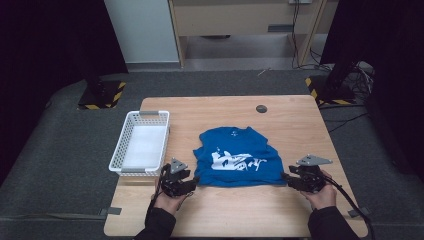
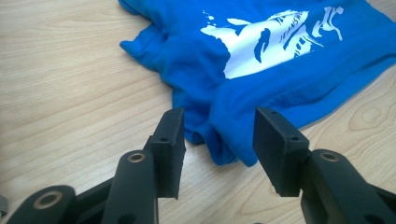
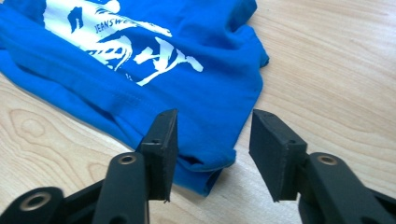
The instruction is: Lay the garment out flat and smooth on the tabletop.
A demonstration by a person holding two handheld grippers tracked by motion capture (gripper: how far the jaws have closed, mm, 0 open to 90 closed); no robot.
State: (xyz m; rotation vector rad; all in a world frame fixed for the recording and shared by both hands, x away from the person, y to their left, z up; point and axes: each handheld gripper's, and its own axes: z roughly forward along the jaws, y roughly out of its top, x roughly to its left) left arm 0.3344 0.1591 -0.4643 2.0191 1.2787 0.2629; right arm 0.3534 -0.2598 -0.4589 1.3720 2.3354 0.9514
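A blue T-shirt [image 1: 235, 156] with a white print is spread flat on the wooden counter [image 1: 290, 112], roughly at its middle, with the hem towards the person. The left gripper [image 1: 192, 183] is held at the near left corner of the shirt, the right gripper [image 1: 286, 177] at the near right corner. In the left gripper view the jaws are seen partly open, with the folded corner of the T-shirt [image 2: 224, 144] lying between them but not pinched; in the right gripper view the jaws are likewise partly open over the other corner [image 3: 205, 168], with nothing gripped.

The cloth is judged to be light, soft and limp: it will sag and crease when lifted and is not fragile. A hold is best taken at the two near corners, where the doubled fabric gives the pads something thick to bite.

A white basket [image 1: 141, 142] is set just beside the shirt on the left, near the left gripper. A small dark round fitting [image 1: 261, 108] is seen in the counter beyond the collar. Nothing is judged to stand in the way.
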